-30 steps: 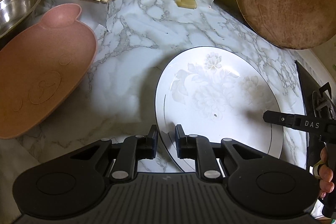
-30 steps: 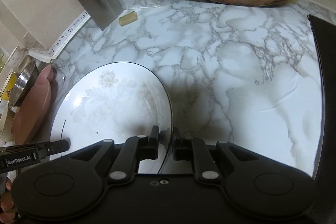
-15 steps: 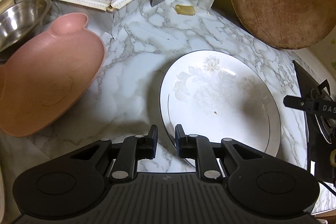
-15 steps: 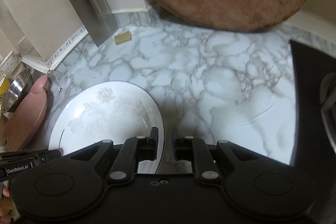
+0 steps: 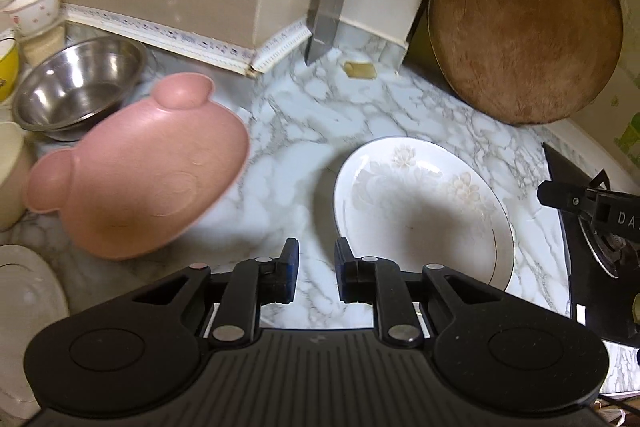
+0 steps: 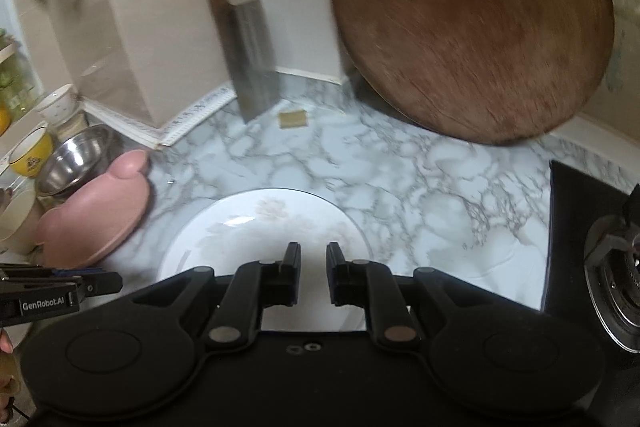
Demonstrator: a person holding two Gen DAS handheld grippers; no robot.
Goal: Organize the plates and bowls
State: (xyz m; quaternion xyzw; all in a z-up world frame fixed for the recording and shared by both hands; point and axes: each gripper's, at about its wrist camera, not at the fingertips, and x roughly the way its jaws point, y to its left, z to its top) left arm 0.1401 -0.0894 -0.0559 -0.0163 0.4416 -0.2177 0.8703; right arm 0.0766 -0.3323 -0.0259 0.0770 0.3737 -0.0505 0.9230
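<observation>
Left wrist view: left gripper [image 5: 313, 269] hangs empty, jaws apart, beside the floral plate [image 5: 424, 207] on the marble counter [image 5: 288, 155]. Right wrist view: right gripper [image 6: 313, 273], jaws apart, above that plate [image 6: 264, 227]; a careless pinch could skid it into the pink dish [image 6: 96, 211].

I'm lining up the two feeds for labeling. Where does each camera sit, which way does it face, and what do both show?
Left wrist: on the left gripper, looking down and forward at the pink dish and floral plate; own open fingers show, with the right gripper's tip at the right edge.
Right wrist: on the right gripper, facing the plate and round wooden board; own open fingers show, with the left gripper at the left edge.
Shared: plate, pink dish, steel bowl, cleaver, board, marble counter.
</observation>
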